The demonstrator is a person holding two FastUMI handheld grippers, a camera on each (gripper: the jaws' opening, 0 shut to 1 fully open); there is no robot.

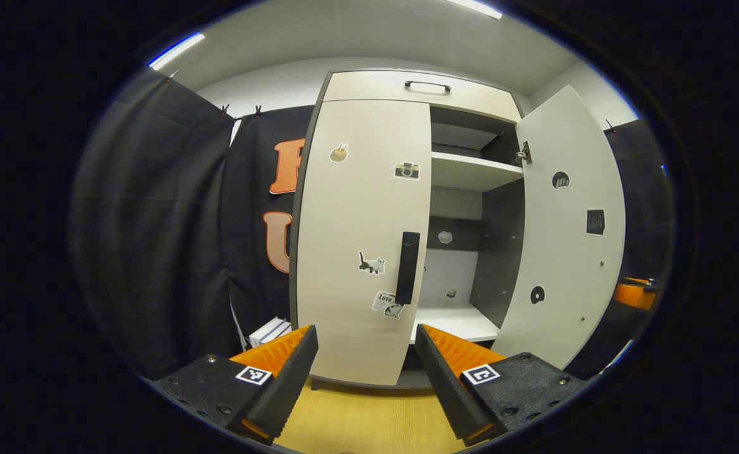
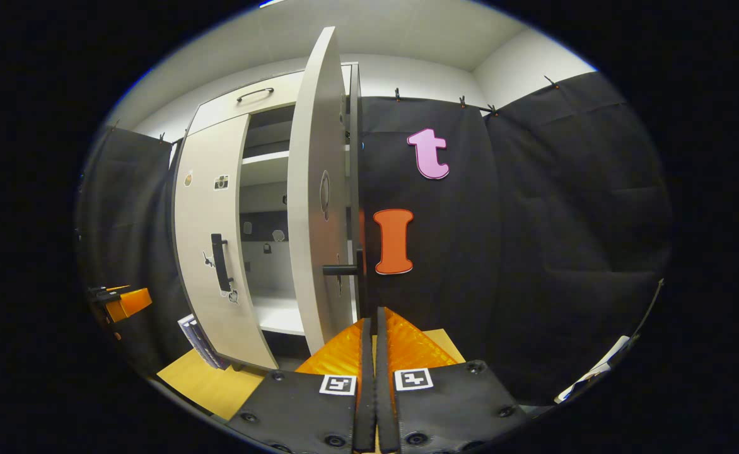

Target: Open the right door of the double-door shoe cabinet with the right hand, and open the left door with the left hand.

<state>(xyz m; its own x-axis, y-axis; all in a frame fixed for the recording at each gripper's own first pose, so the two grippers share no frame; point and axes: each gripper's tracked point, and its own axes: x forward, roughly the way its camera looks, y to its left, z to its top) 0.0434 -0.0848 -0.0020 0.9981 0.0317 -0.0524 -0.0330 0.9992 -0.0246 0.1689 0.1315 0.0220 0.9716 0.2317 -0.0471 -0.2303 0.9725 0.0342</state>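
The shoe cabinet point(image 1: 382, 88) stands ahead. Its left door point(image 1: 350, 252) is closed, with stickers and a black vertical handle point(image 1: 407, 268) at its inner edge. My left gripper point(image 1: 366, 340) is open and a short way in front of that door, with the handle above its right finger. The right door point(image 1: 565, 233) is swung wide open, showing white shelves point(image 1: 470, 173). In the right gripper view this right door point(image 2: 316, 202) is seen nearly edge-on. My right gripper point(image 2: 372, 313) is shut on the lower end of the right door's handle point(image 2: 360, 277).
Black cloth walls point(image 2: 533, 239) hang on both sides of the cabinet. The floor point(image 1: 369, 422) is light wood. A few white books point(image 1: 270, 331) lean by the cabinet's left foot. The other gripper point(image 1: 635, 293) shows past the open door's edge, and the left one point(image 2: 123, 301) at far left.
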